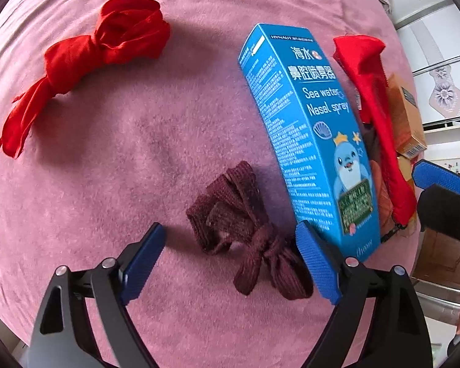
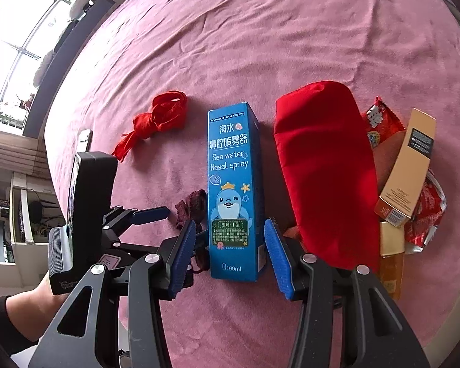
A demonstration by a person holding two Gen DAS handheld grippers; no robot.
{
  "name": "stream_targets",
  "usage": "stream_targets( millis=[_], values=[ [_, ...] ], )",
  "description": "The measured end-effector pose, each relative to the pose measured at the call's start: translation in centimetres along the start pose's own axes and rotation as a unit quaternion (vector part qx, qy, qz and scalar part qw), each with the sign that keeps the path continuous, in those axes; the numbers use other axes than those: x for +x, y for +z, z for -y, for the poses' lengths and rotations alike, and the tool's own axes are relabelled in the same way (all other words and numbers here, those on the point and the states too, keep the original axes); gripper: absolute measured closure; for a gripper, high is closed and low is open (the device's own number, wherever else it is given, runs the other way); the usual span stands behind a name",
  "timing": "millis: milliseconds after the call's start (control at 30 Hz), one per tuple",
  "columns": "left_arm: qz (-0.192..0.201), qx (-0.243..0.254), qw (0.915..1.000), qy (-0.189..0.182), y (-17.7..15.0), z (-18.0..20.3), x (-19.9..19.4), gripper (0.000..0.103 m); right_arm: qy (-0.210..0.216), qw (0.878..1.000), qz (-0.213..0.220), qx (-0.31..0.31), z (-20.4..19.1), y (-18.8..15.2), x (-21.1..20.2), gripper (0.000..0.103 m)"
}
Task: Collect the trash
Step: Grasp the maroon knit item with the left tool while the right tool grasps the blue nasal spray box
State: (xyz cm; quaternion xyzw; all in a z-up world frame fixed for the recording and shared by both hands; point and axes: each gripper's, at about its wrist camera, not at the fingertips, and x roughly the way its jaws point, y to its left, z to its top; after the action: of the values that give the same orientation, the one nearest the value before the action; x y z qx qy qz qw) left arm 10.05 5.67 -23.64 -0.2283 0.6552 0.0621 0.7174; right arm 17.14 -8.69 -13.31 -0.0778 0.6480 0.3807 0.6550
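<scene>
A blue nasal spray box (image 2: pixel 234 190) lies flat on the pink bedspread (image 2: pixel 260 46); it also shows in the left wrist view (image 1: pixel 309 141). My right gripper (image 2: pixel 230 260) is open, its fingers on either side of the box's near end, not touching it. My left gripper (image 1: pixel 230 263) is open over a knotted maroon lace (image 1: pixel 248 230), which also shows in the right wrist view (image 2: pixel 193 208). A knotted red cloth (image 1: pixel 86 61) lies further off, also in the right wrist view (image 2: pixel 156 122).
A red fabric pouch (image 2: pixel 328 171) lies right of the box, also in the left wrist view (image 1: pixel 374 113). Beyond it are a tan carton (image 2: pixel 408 165), red snack wrappers (image 2: pixel 383 122) and gold packets (image 2: pixel 391 239). A phone (image 2: pixel 84 141) lies at the bed's left edge.
</scene>
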Motion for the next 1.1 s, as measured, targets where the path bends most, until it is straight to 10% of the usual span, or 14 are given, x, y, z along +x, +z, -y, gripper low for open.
stream_targets(
  millis=[500,1100],
  values=[
    [0.001,0.040,0.9990,-0.018,0.6,-1.8,-1.8,0.076,-0.030,0.999,-0.024,-0.020,-1.0,1.1,3.2,0.054],
    [0.004,0.060,0.9978,-0.029,-0.9,-3.7,-4.3,0.077,-0.083,0.994,-0.051,-0.041,-2.4,2.0,7.3,0.055]
  ],
)
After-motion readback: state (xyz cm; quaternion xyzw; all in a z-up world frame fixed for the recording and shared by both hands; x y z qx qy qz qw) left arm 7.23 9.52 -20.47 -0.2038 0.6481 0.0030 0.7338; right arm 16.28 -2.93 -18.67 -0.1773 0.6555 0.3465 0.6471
